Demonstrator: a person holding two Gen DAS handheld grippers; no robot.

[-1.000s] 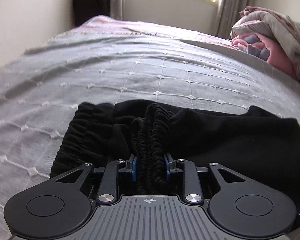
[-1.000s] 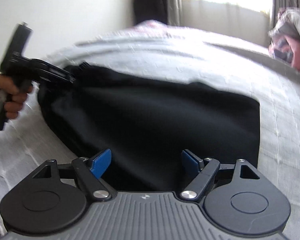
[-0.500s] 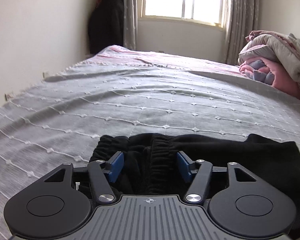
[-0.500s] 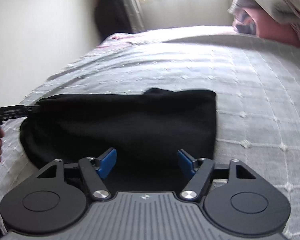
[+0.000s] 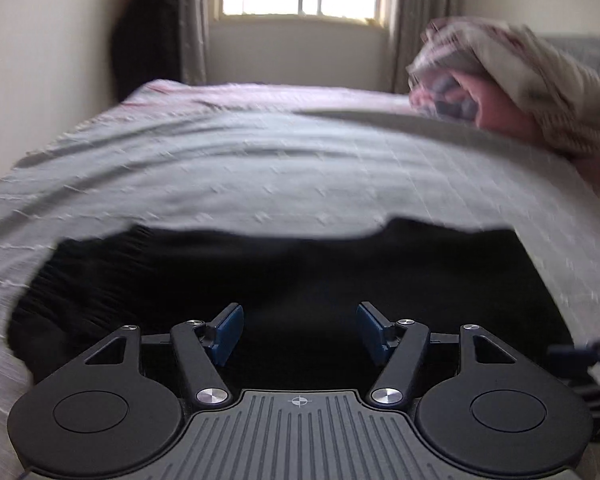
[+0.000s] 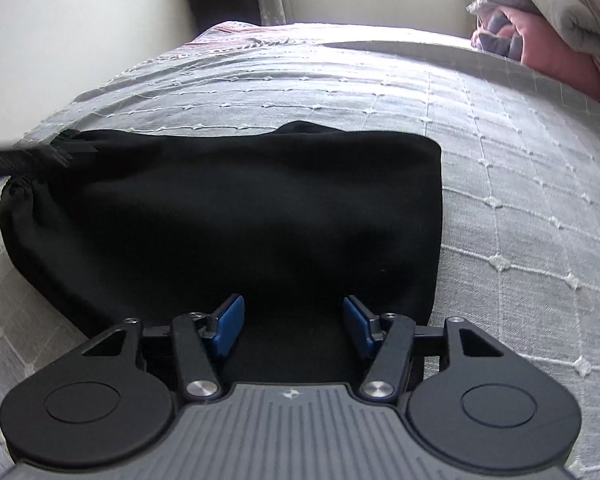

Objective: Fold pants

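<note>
Beyond pants (image 6: 236, 220), left gripper (image 6: 40, 156) intrudes.

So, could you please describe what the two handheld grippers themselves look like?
Both match. The left gripper and the right gripper each have a ribbed grey body with a small crosshair mark, two round black discs at the sides, black linkage arms on silver pivot bolts, and blue pads on the jaws. Dark cabling shows at the left view's right edge.

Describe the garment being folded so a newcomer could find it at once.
Start at the bed with the grey grid-stitched bedspread. On its near part lie the folded black pants, a flat dark rectangle. Unlike the pink and floral bedding pile at the far right, they are plain black.
</note>
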